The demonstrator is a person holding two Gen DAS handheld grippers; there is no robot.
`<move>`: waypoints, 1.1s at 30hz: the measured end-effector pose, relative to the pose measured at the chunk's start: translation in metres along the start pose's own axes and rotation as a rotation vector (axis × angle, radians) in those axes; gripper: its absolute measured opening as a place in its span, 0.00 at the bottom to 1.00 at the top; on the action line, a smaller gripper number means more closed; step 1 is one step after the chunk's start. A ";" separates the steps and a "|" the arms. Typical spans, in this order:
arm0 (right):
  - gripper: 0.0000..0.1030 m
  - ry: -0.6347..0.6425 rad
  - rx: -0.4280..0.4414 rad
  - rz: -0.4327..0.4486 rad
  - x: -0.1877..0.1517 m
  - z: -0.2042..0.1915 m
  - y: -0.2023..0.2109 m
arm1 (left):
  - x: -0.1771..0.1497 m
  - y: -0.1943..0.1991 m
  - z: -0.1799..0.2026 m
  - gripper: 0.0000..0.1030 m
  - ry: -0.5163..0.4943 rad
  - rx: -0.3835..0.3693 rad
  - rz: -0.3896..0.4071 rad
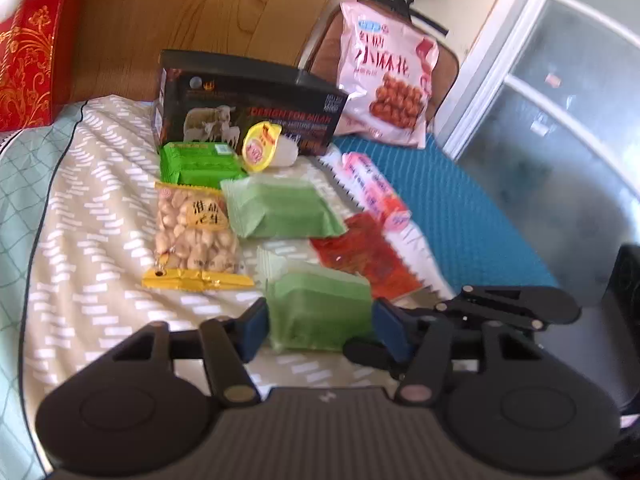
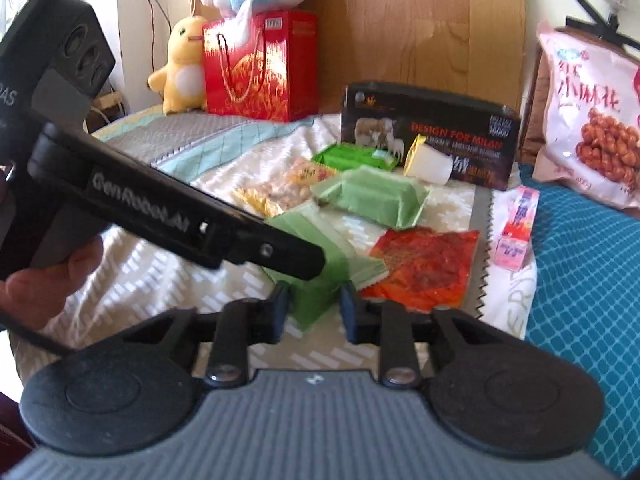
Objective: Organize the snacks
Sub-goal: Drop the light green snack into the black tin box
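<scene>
Snacks lie on a patterned bed cover. In the left wrist view my left gripper (image 1: 320,326) is open with its blue pads on either side of a pale green cake packet (image 1: 320,308). Beyond lie a second green packet (image 1: 282,210), a peanut bag (image 1: 192,232), a bright green wafer pack (image 1: 200,162), a jelly cup (image 1: 266,148), a red spicy strip pack (image 1: 366,258) and a pink stick pack (image 1: 374,190). In the right wrist view my right gripper (image 2: 314,312) is open around the same near green packet (image 2: 310,248), with the left gripper's body (image 2: 160,208) crossing just above it.
A black box (image 1: 248,108) stands behind the snacks, with a large pink snack bag (image 1: 386,76) leaning at the back right. A red gift bag (image 2: 260,66) and plush toys (image 2: 182,66) sit at the headboard. A blue mat (image 2: 580,272) lies to the right.
</scene>
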State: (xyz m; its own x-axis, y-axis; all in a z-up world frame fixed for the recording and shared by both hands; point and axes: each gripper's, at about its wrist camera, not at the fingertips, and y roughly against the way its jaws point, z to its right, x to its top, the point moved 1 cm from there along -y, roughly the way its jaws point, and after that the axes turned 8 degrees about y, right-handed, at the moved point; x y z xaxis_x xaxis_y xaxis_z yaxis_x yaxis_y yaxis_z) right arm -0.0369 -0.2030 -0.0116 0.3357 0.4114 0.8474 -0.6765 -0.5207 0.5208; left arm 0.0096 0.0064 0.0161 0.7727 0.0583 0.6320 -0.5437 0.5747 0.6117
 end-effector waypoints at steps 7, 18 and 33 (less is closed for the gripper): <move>0.24 -0.026 -0.039 0.127 0.034 0.023 0.003 | 0.040 0.026 0.012 0.52 -0.021 -0.047 0.115; 0.24 -0.047 -0.142 0.172 0.113 0.081 -0.079 | 0.158 -0.009 0.016 0.52 -0.102 -0.006 0.251; 0.41 -0.142 -0.069 0.147 0.099 0.104 -0.088 | 0.156 -0.023 -0.054 0.77 0.049 0.156 0.285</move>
State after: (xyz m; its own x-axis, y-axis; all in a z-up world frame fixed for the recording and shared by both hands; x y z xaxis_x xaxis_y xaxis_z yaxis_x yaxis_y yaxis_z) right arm 0.1240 -0.1940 0.0369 0.3155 0.2231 0.9223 -0.7668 -0.5126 0.3863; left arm 0.1607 0.0466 0.0751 0.5953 0.2398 0.7669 -0.7807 0.3983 0.4815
